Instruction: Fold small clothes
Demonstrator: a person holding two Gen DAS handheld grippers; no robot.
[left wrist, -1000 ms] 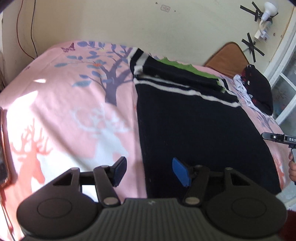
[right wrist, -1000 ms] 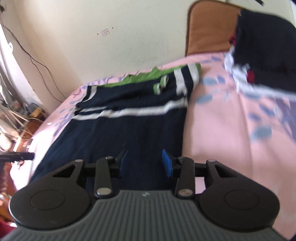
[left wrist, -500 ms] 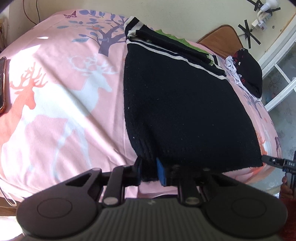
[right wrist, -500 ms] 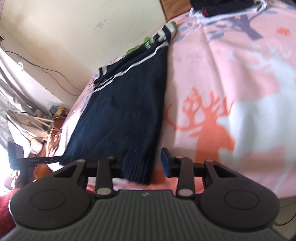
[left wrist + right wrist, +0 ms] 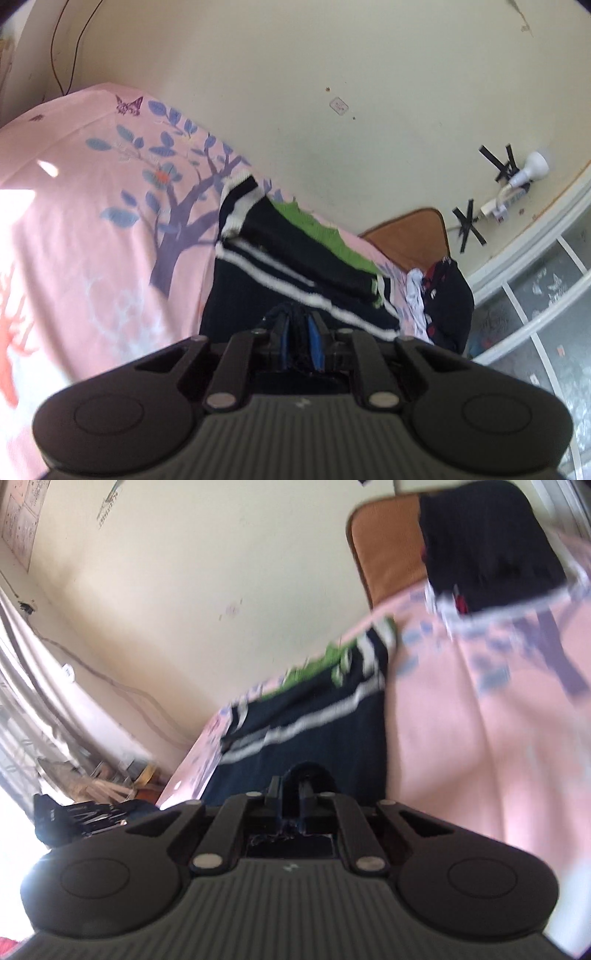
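Both the left gripper (image 5: 298,328) and right gripper (image 5: 293,794) pinch the dark navy white-striped knit sweater's (image 5: 258,291) hem at six o'clock.

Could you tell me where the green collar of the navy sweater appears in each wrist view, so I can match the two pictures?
Left wrist: the green collar lies just right of centre, at the sweater's far end beside the wall.
Right wrist: the green collar sits above centre, blurred, also along the wall.
Shared landmark: the brown cushion against the wall.

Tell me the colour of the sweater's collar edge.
Bright green, on the dark, white-striped sweater; the left wrist view shows it best.
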